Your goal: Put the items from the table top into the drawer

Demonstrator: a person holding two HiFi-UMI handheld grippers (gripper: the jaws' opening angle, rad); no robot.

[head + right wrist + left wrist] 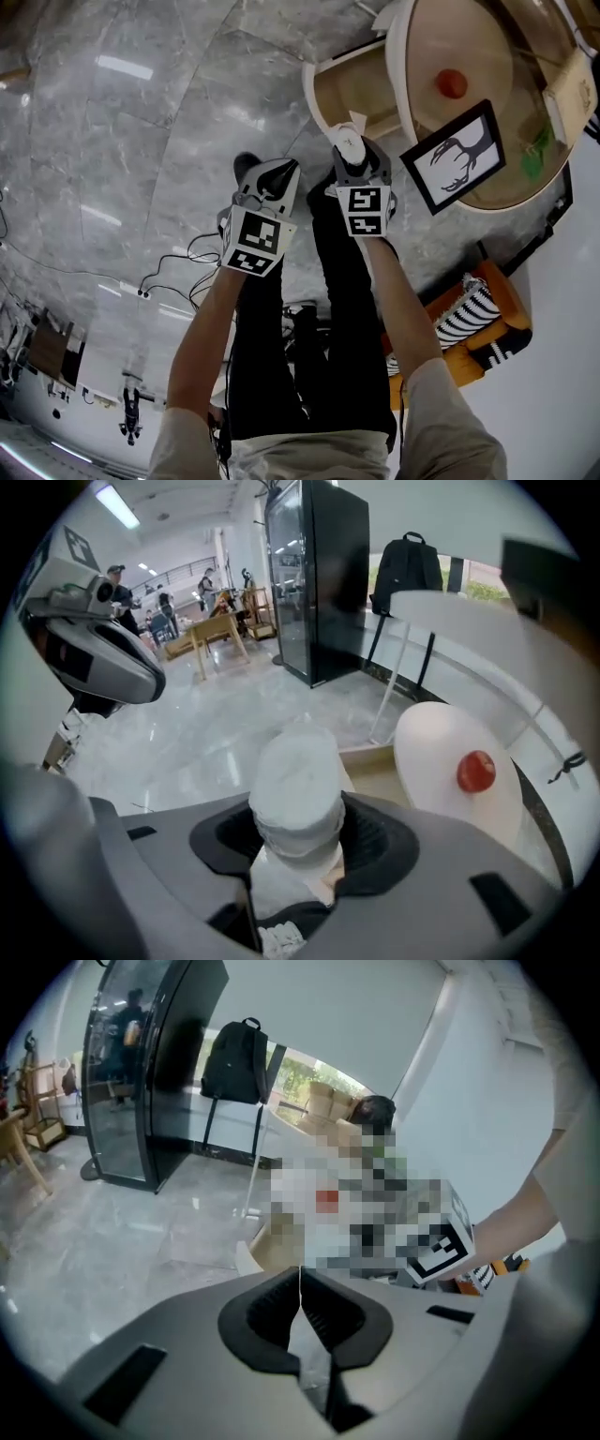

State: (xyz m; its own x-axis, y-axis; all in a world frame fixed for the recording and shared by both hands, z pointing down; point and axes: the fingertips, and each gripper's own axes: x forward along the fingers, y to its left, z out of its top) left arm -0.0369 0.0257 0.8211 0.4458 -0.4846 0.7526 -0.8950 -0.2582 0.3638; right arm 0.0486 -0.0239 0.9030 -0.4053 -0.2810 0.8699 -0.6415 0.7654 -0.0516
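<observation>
My right gripper is shut on a white cylinder, held just in front of the open wooden drawer under the round pale table. In the right gripper view the white cylinder stands up between the jaws of the right gripper, with the drawer beyond it. On the table lie a red ball, a black picture frame with an antler drawing and a green item. My left gripper hangs beside the right one, left of the drawer, shut on nothing.
An orange seat with a striped cushion stands right of my legs. Cables run over the grey marble floor. A tall black cabinet and a backpack stand further off, with people and wooden furniture in the distance.
</observation>
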